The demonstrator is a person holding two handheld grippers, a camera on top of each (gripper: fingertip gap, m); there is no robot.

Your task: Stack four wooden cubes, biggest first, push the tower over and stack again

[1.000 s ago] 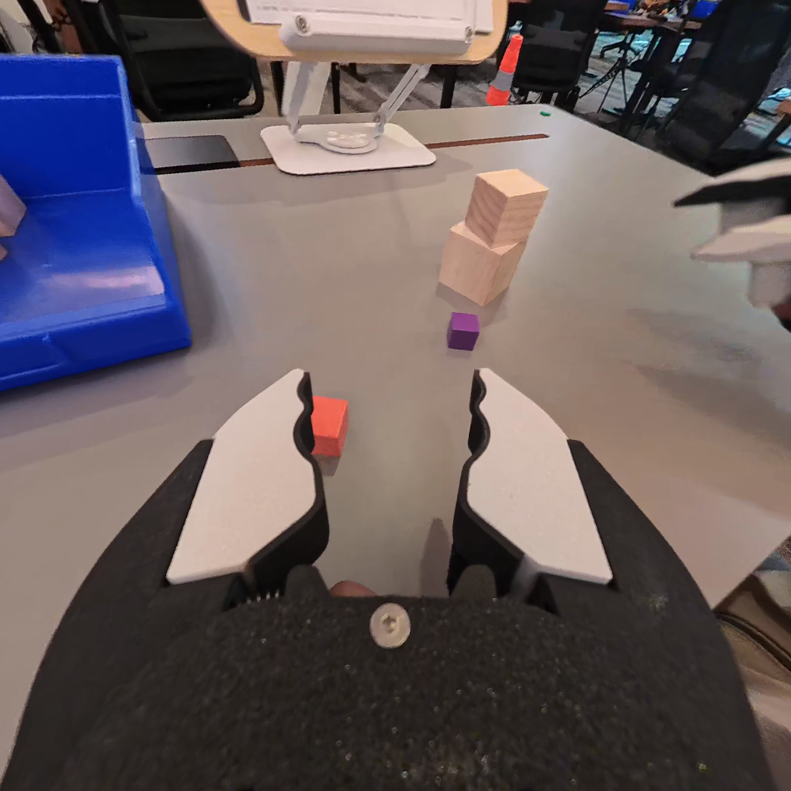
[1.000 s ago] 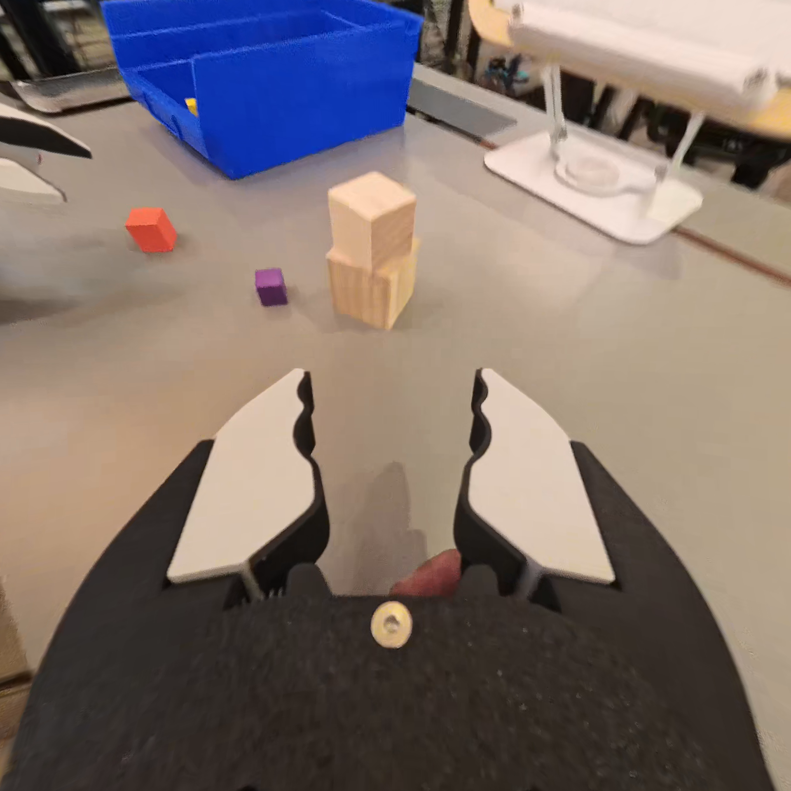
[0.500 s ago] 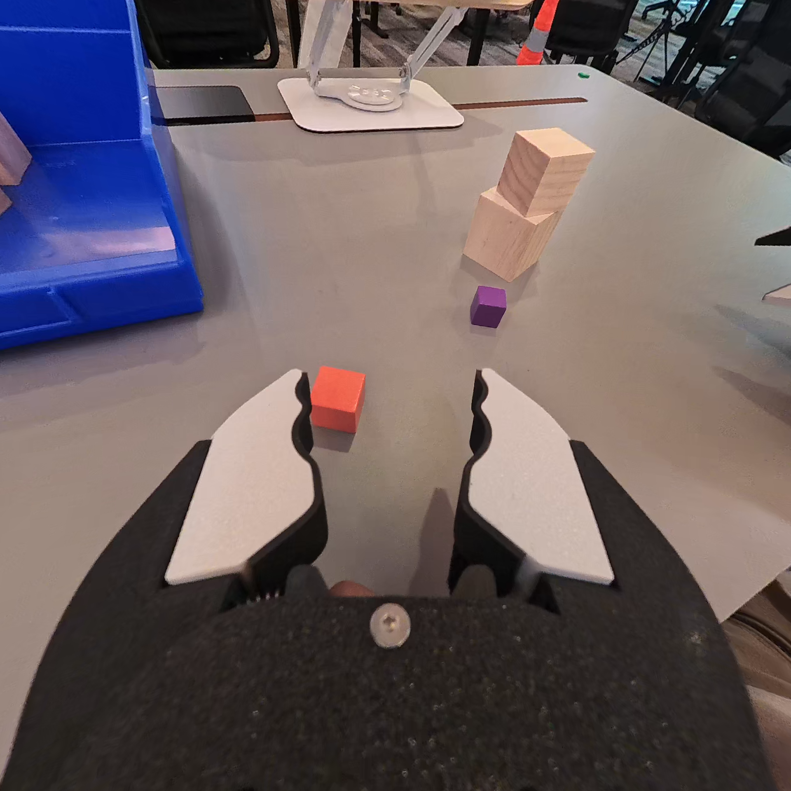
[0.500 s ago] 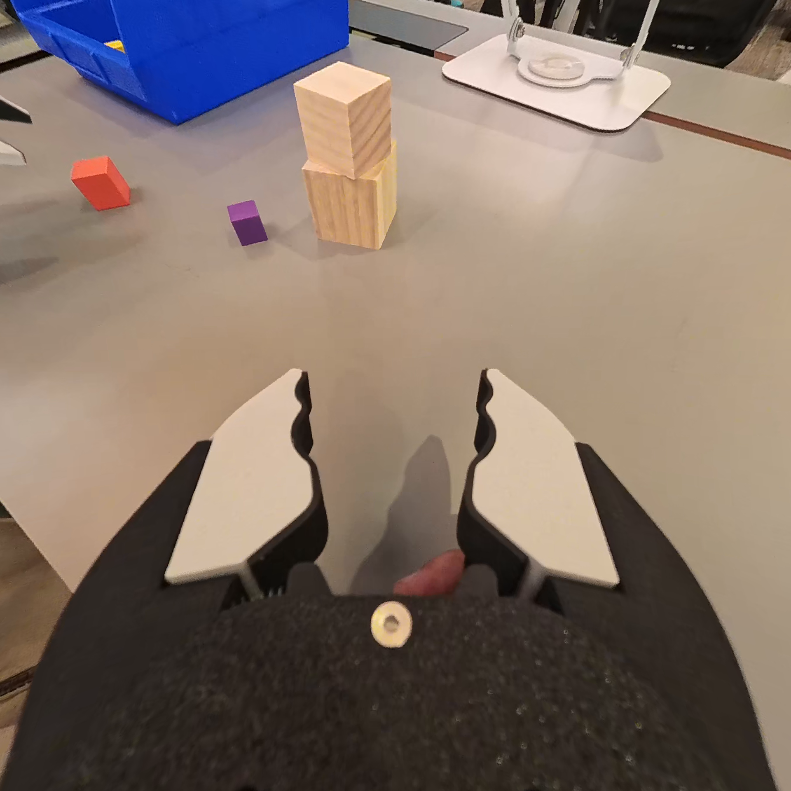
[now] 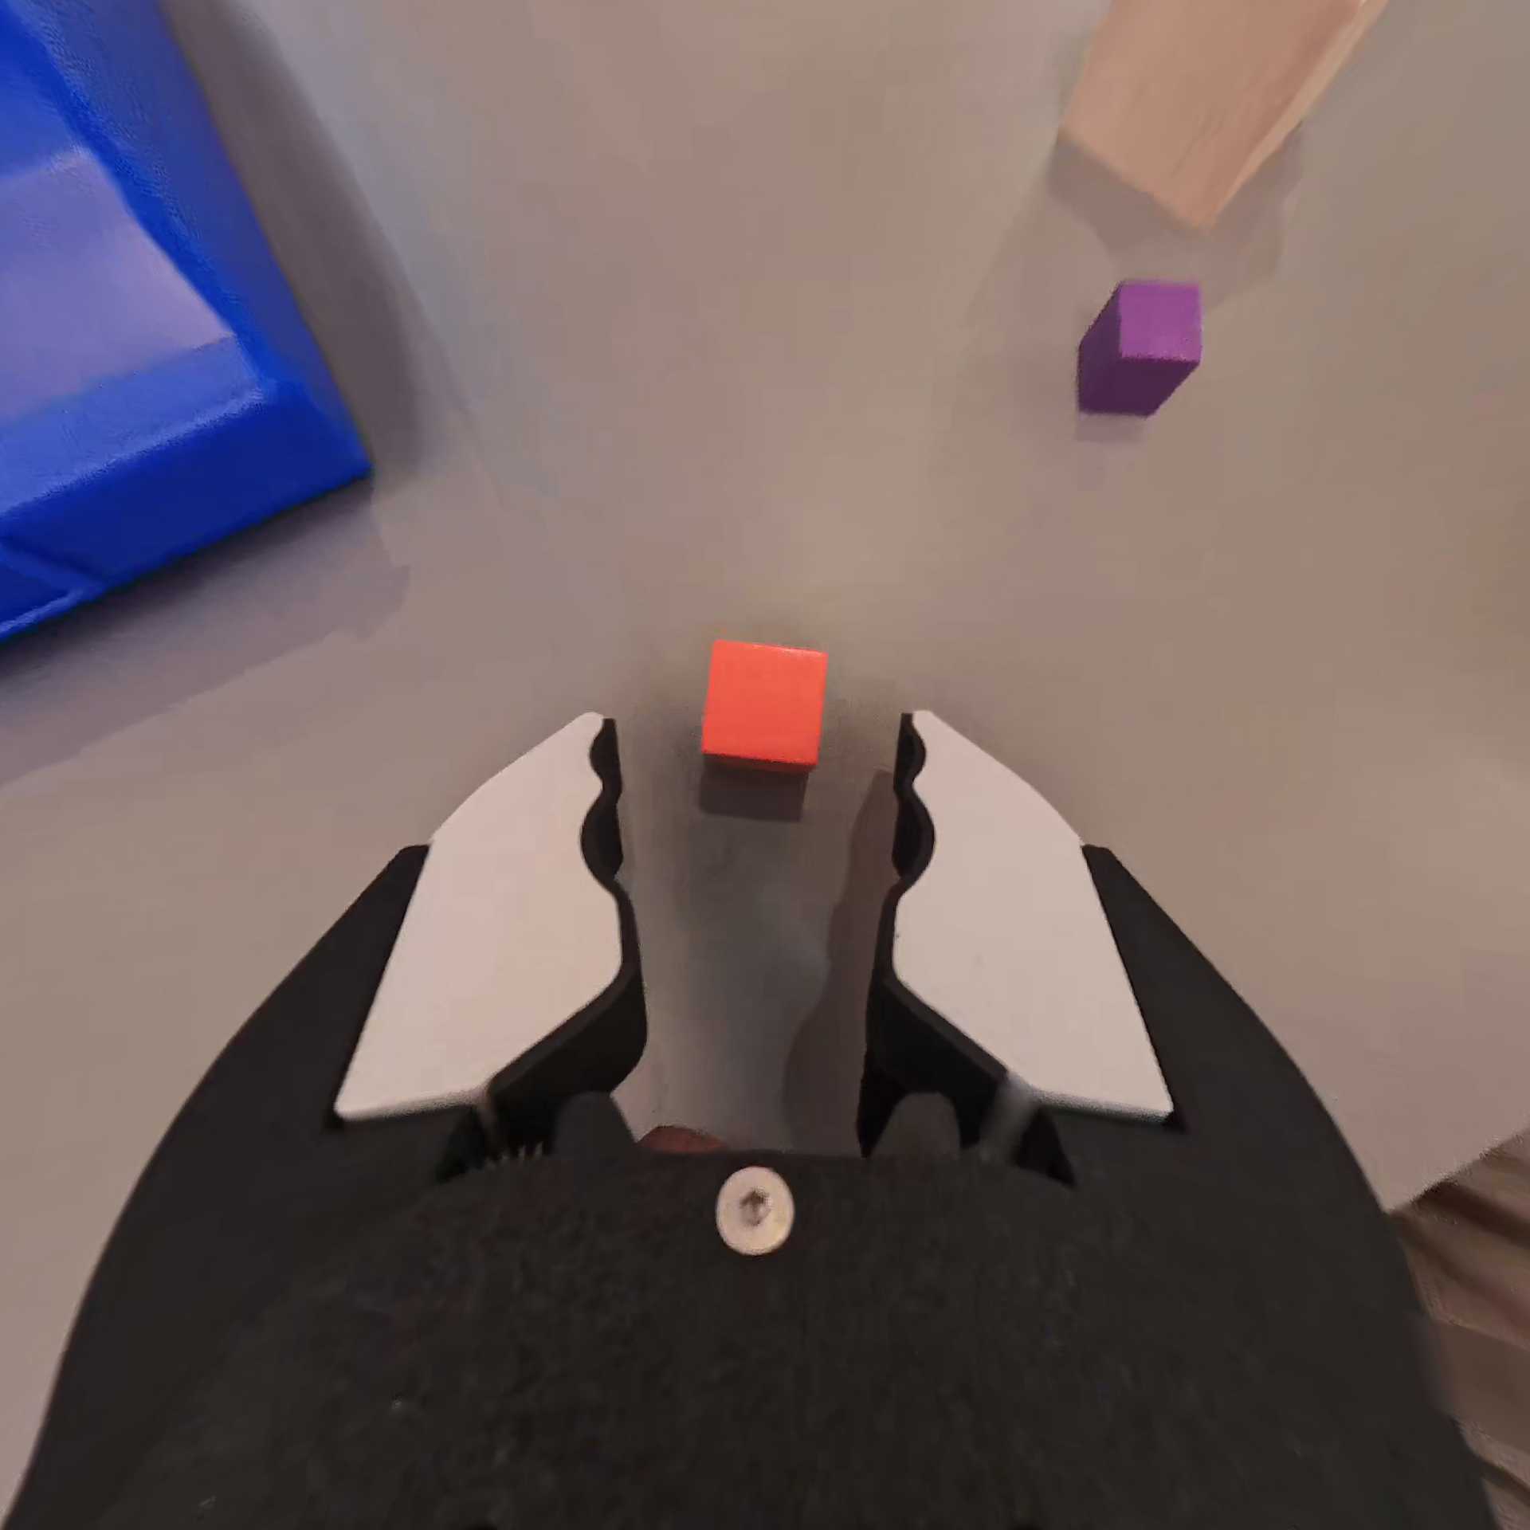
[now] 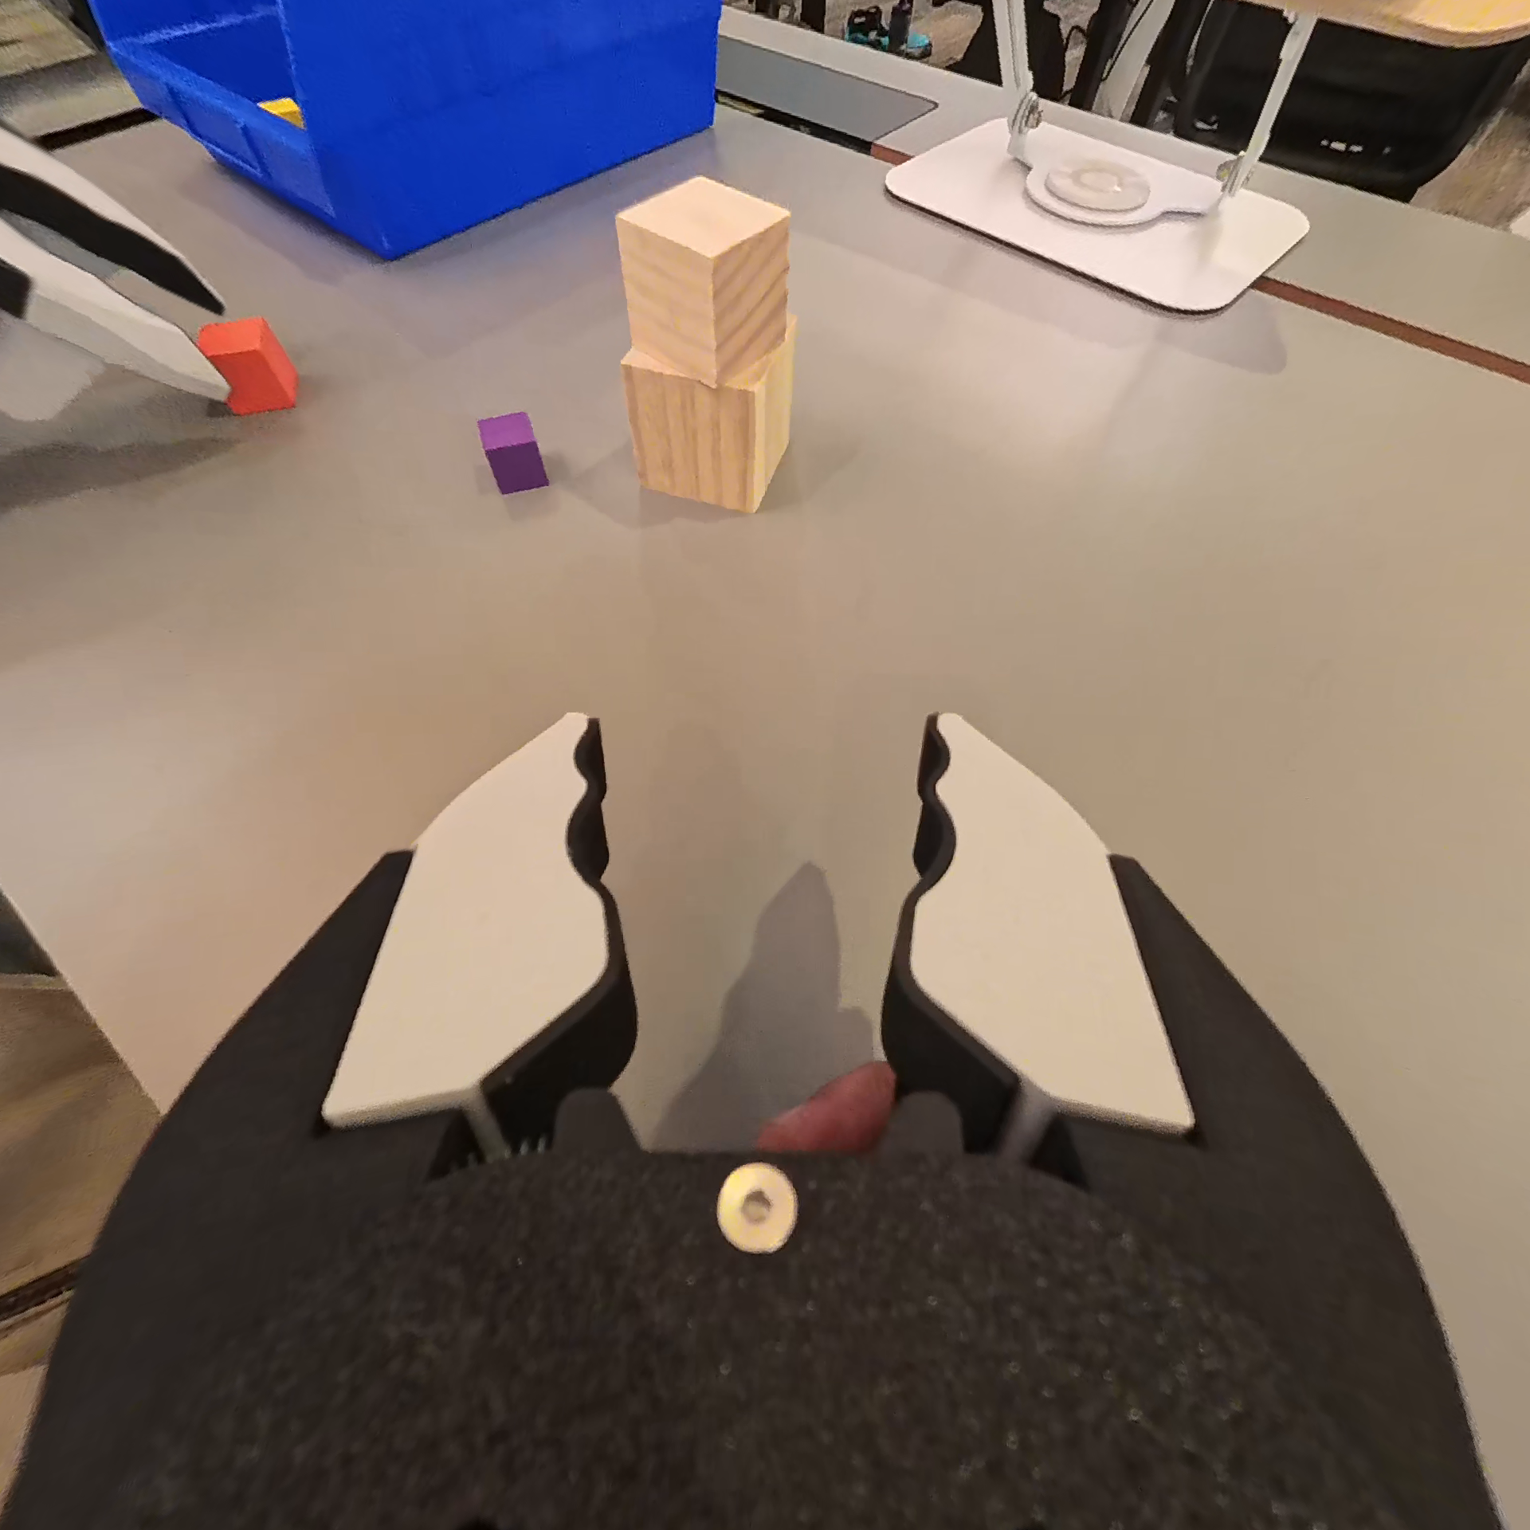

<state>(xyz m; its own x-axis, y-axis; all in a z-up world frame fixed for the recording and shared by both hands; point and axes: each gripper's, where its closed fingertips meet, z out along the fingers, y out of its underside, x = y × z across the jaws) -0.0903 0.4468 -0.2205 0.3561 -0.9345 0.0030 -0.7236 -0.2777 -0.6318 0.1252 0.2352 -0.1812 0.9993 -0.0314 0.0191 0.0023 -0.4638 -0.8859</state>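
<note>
Two plain wooden cubes stand stacked on the grey table [image 6: 1076, 621]: the larger cube [image 6: 712, 430] below, the smaller one [image 6: 704, 273] on top, turned a little. The bottom cube shows blurred in the left wrist view [image 5: 1192, 108]. A small purple cube [image 6: 513, 453] [image 5: 1141, 346] lies left of the stack. An orange cube [image 5: 763, 704] [image 6: 251, 364] lies farther left. My left gripper [image 5: 757, 728] is open, low over the table, with the orange cube just ahead between its fingertips; it shows in the right wrist view [image 6: 207, 348]. My right gripper [image 6: 762, 728] is open and empty, well short of the stack.
A blue bin [image 6: 464, 108] [image 5: 124, 331] stands at the back left, with something yellow [image 6: 281, 112] inside. A white stand [image 6: 1101, 207] sits at the back right. The table's near edge [image 5: 1407, 1192] lies to the right of my left gripper.
My left gripper has dropped and tilted down toward the orange cube, which now sits centred just ahead of its tips. My right gripper has drawn back slightly. The stack has not moved.
</note>
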